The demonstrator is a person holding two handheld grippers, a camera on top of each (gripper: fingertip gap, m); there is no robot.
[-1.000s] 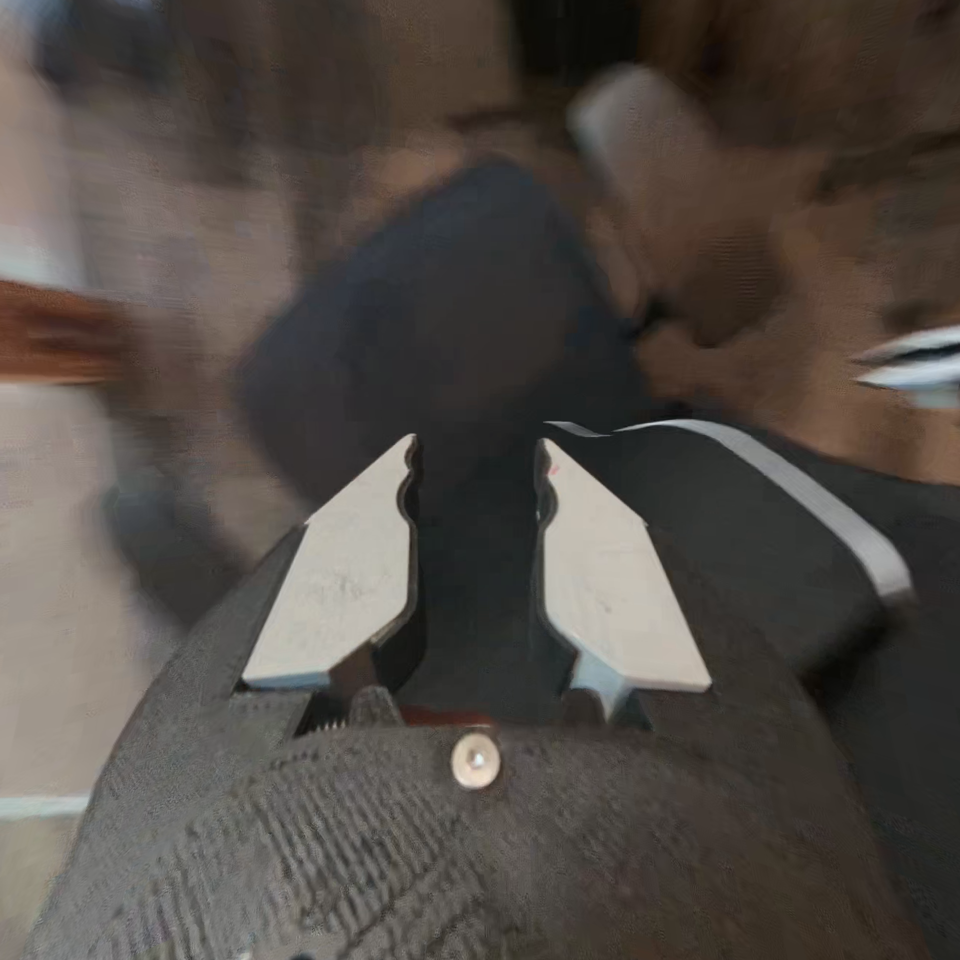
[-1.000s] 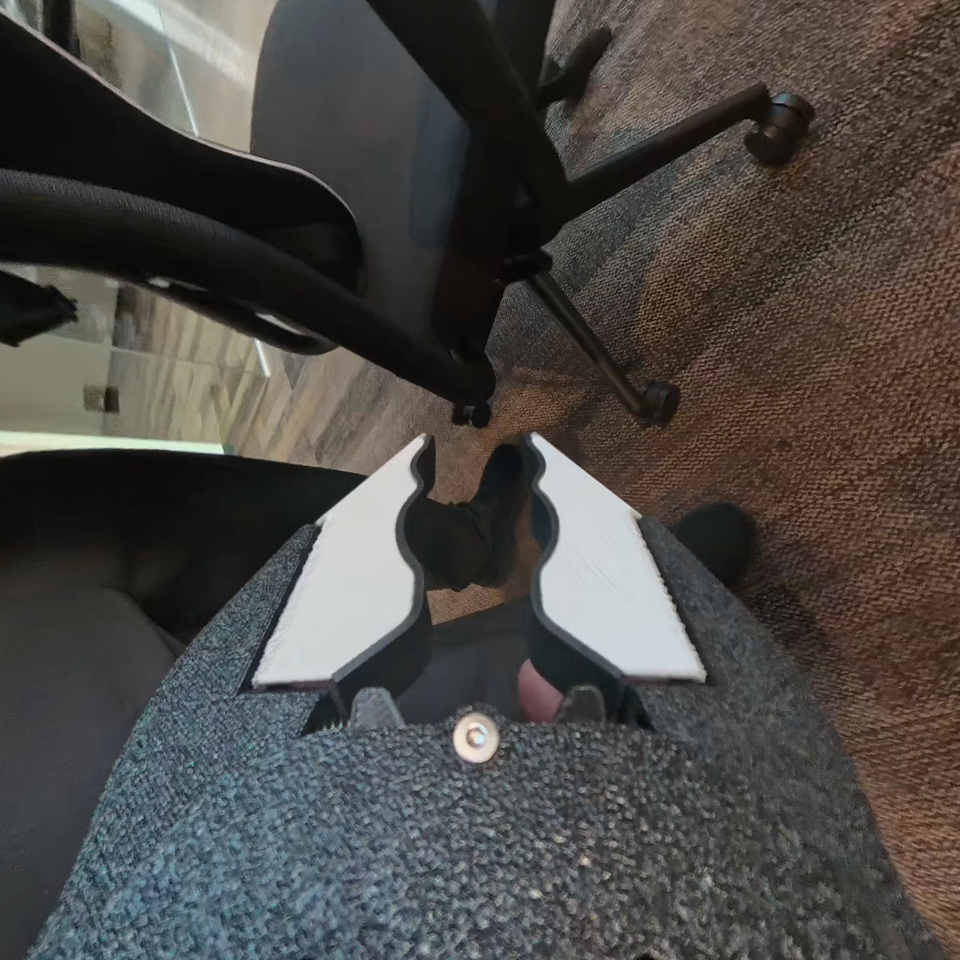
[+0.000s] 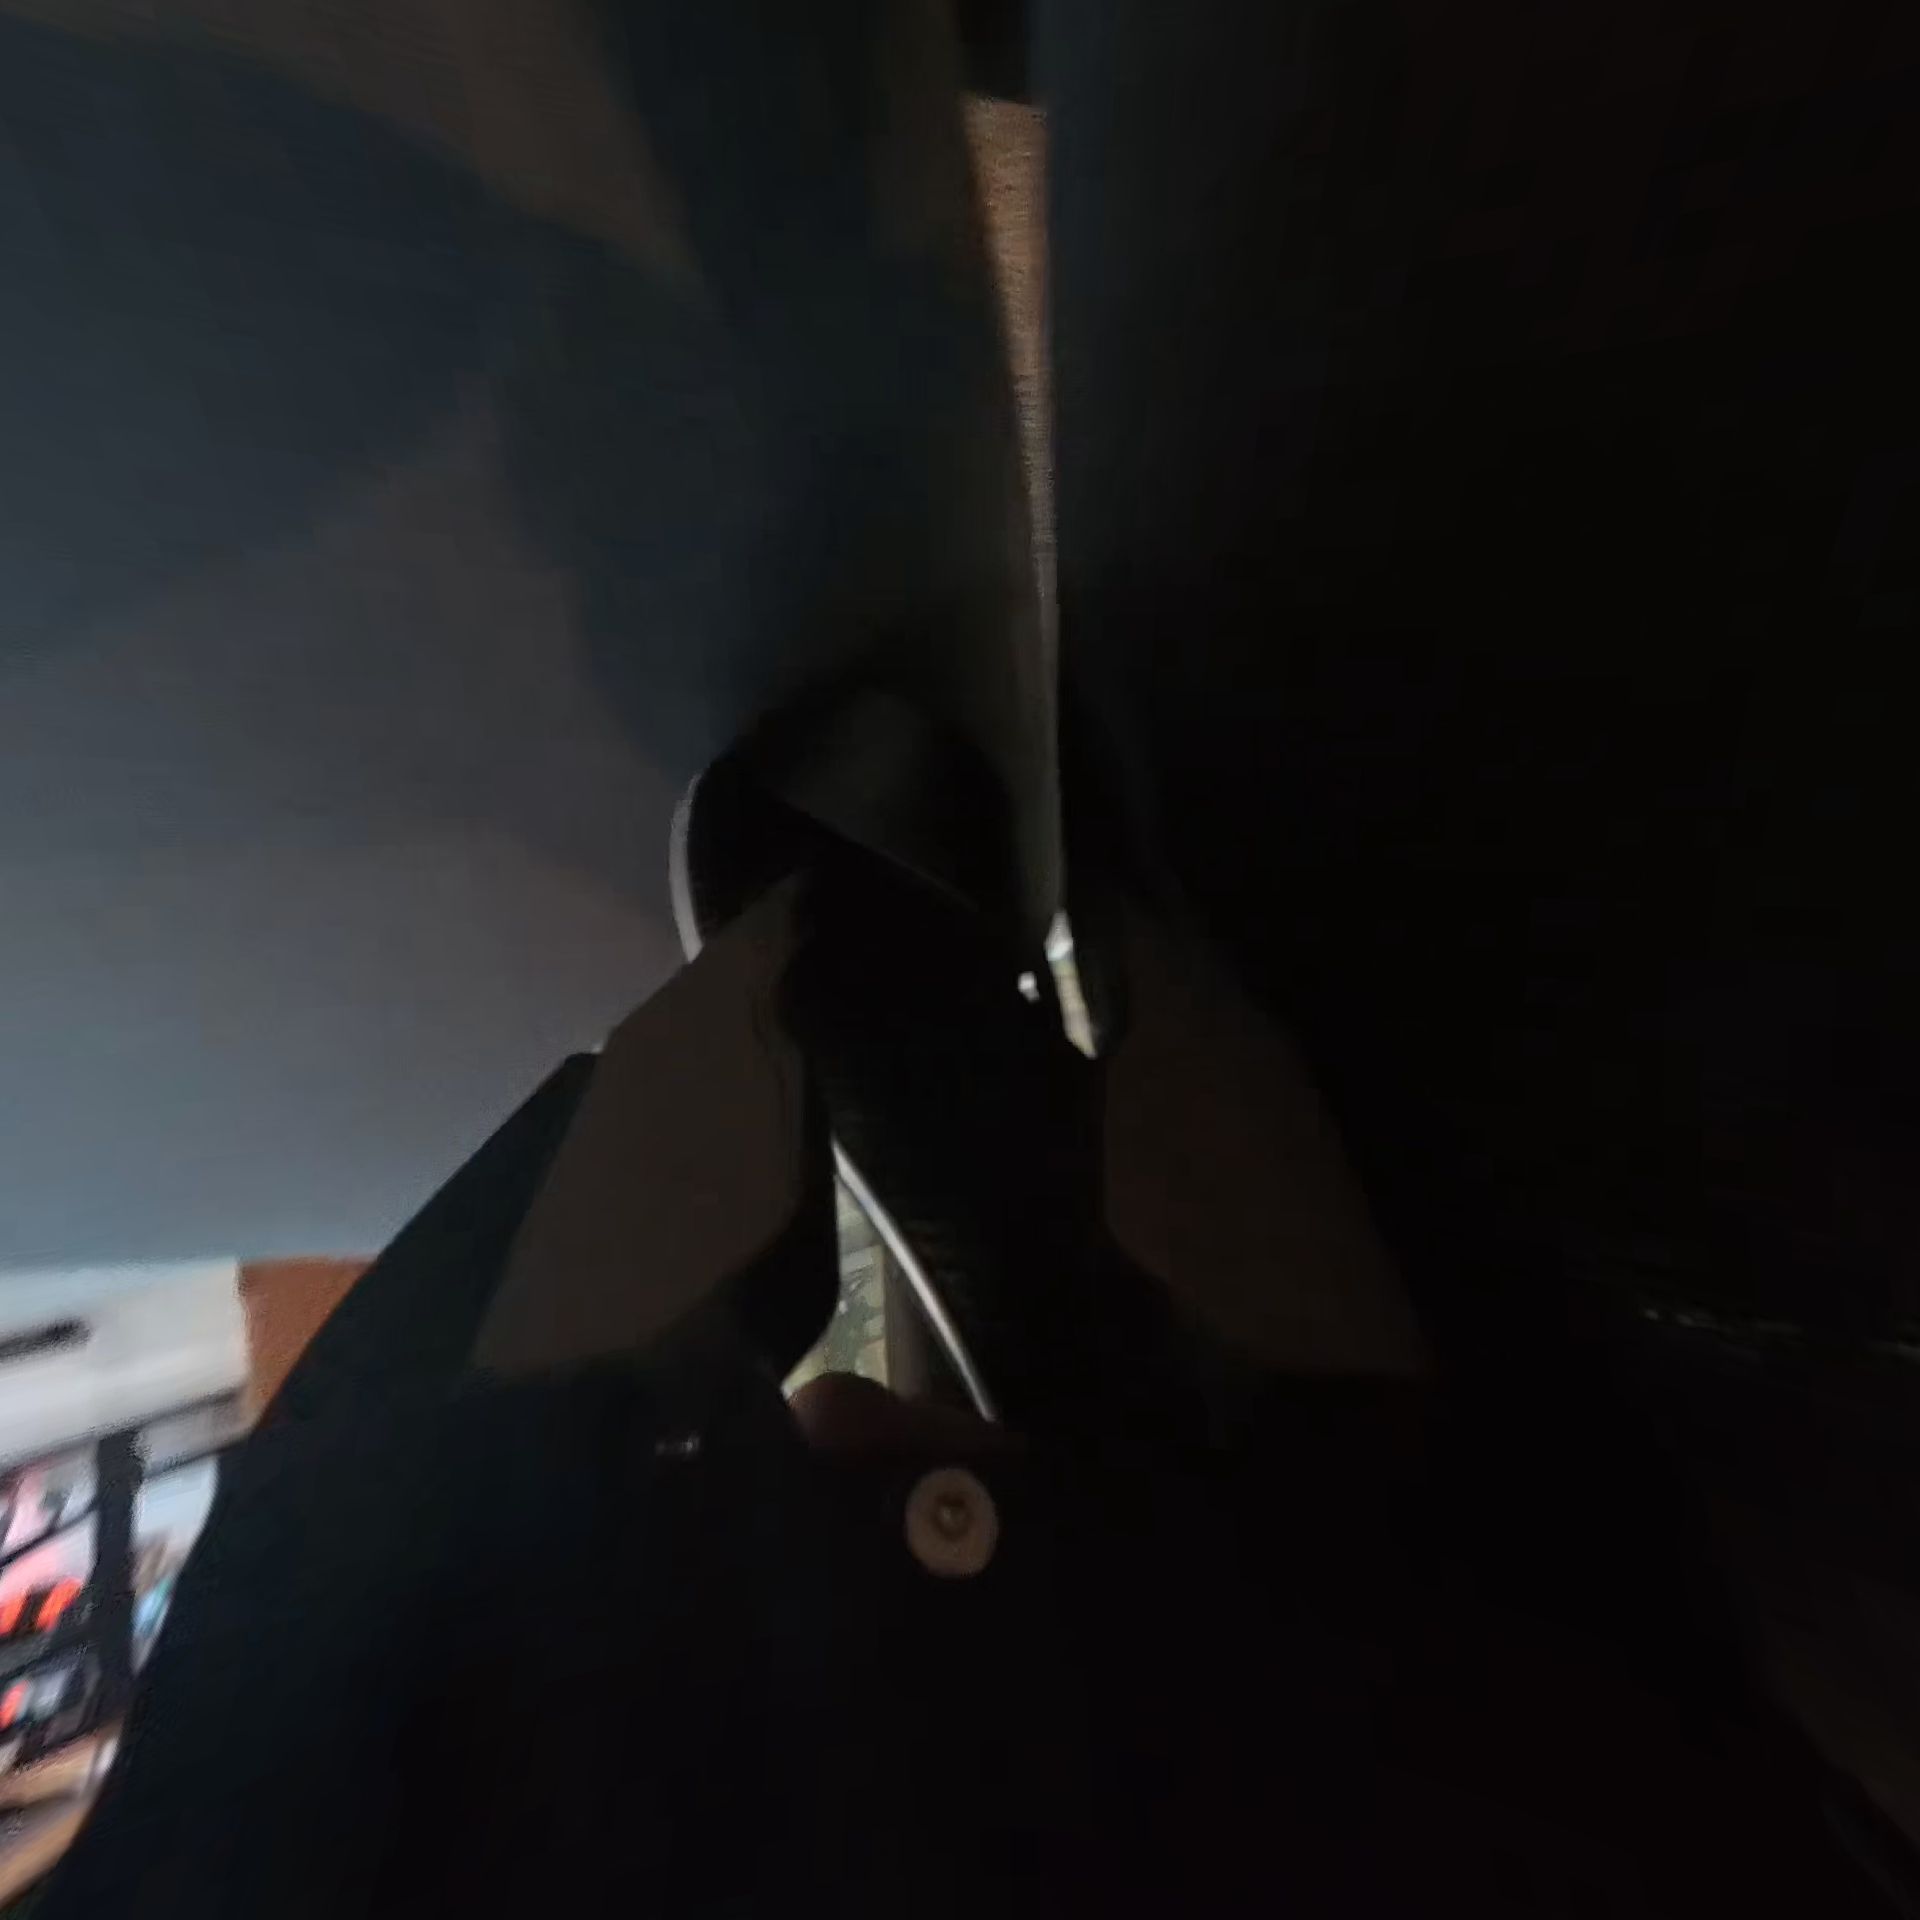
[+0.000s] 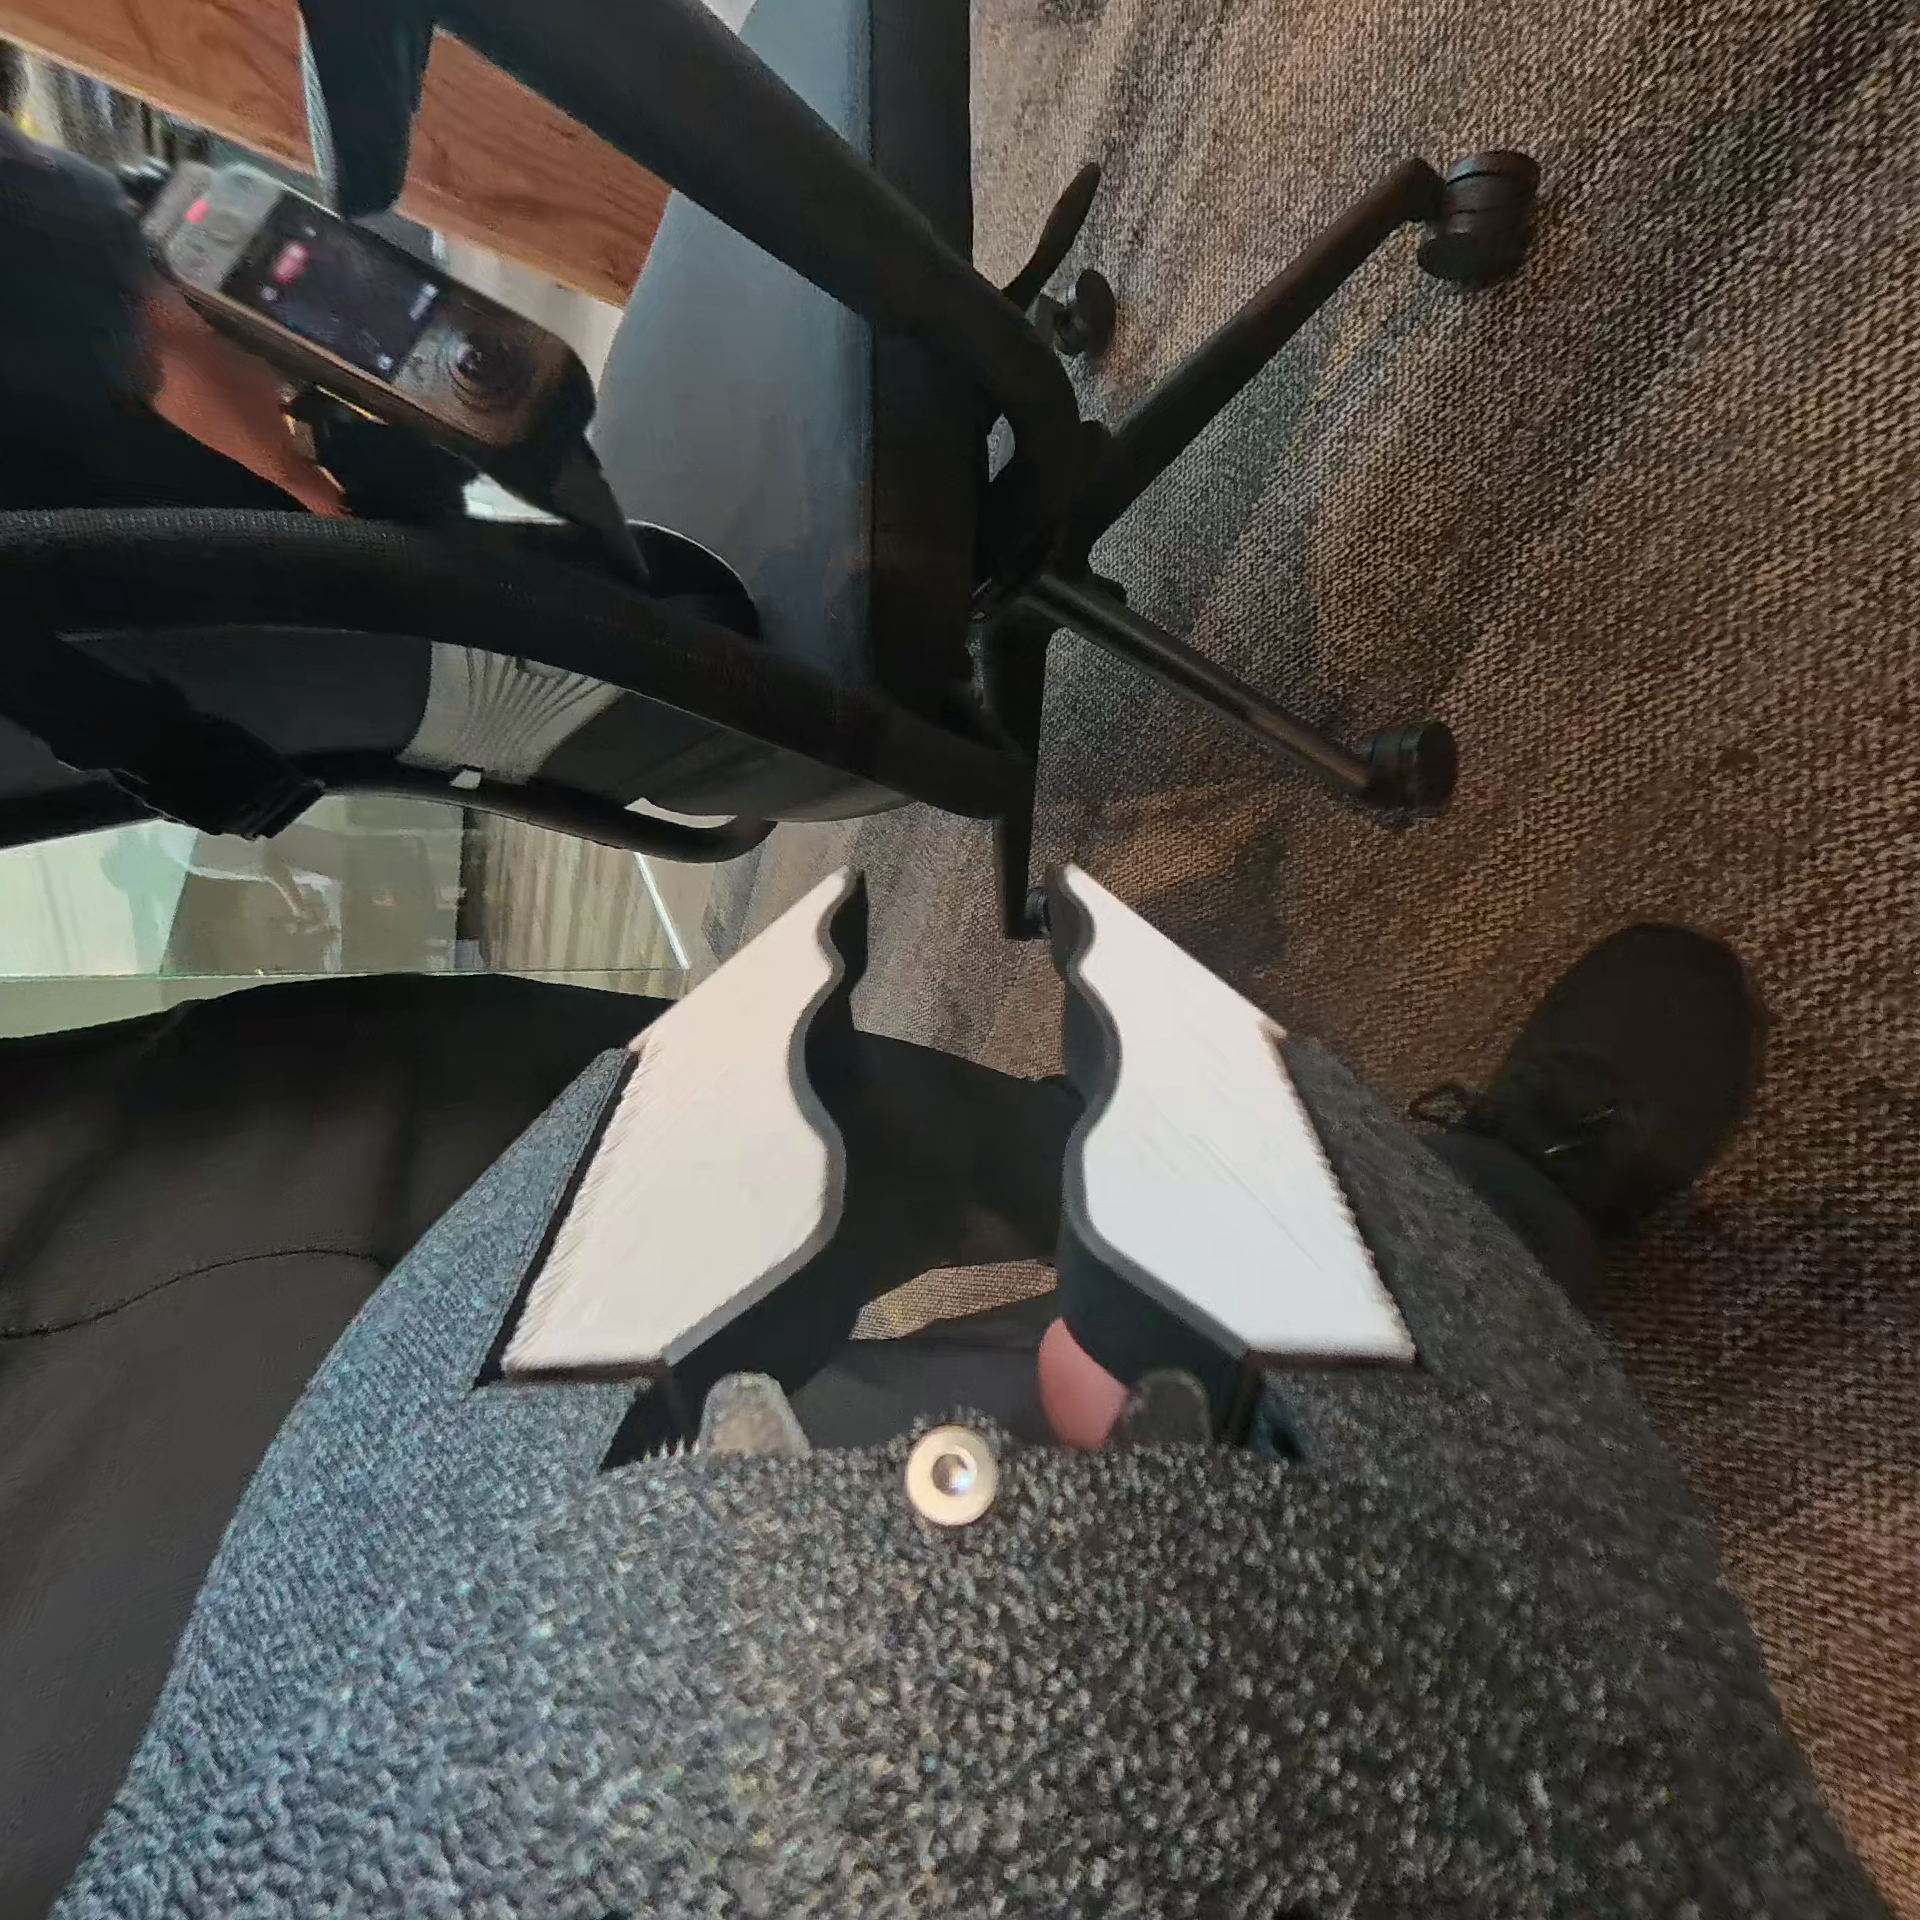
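Nothing legible anywhere; the small device's screen (image 4: pixel 312 281) at upper left glows with red marks, far too blurred to make out.

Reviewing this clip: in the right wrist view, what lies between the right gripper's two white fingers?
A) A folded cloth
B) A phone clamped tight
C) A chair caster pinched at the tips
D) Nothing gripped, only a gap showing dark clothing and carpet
D: the right gripper stands open, its white fingers apart, with only dark clothing and the carpet seen through the gap; the office chair sits beyond the tips.
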